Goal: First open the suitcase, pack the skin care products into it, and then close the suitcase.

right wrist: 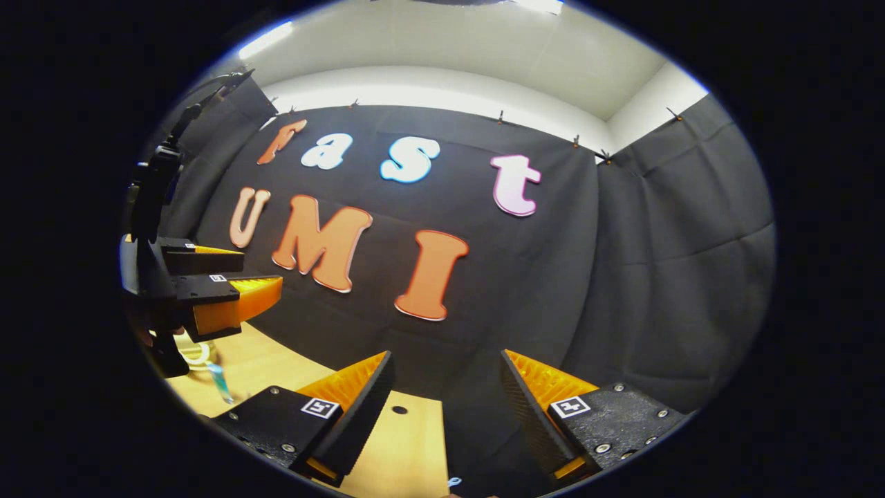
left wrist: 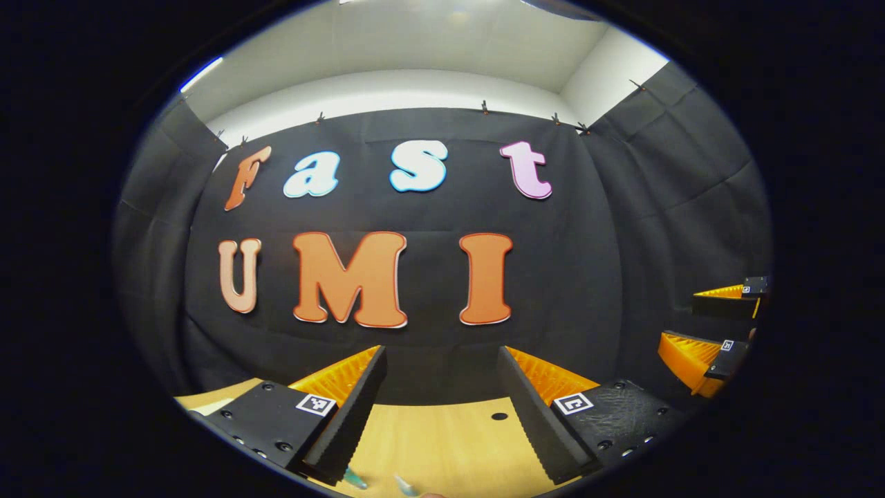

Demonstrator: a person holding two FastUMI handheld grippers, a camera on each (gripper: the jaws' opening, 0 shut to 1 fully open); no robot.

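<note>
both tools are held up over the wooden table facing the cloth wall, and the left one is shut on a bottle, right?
Not quite: the left tool is open and holds nothing, as the left gripper view shows. Both tools do hang over the wooden table, facing the cloth wall.

Smooth wood table [left wrist: 442, 443], matt cloth wall [left wrist: 588, 277]

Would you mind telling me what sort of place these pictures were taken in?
Probably a recording booth, not a home: black cloth wall clipped up below a white ceiling, a bare wooden table, and two open hand-held grippers.

Black cloth wall [left wrist: 594, 228], white ceiling [left wrist: 429, 48], light wooden table [left wrist: 442, 449]
</note>
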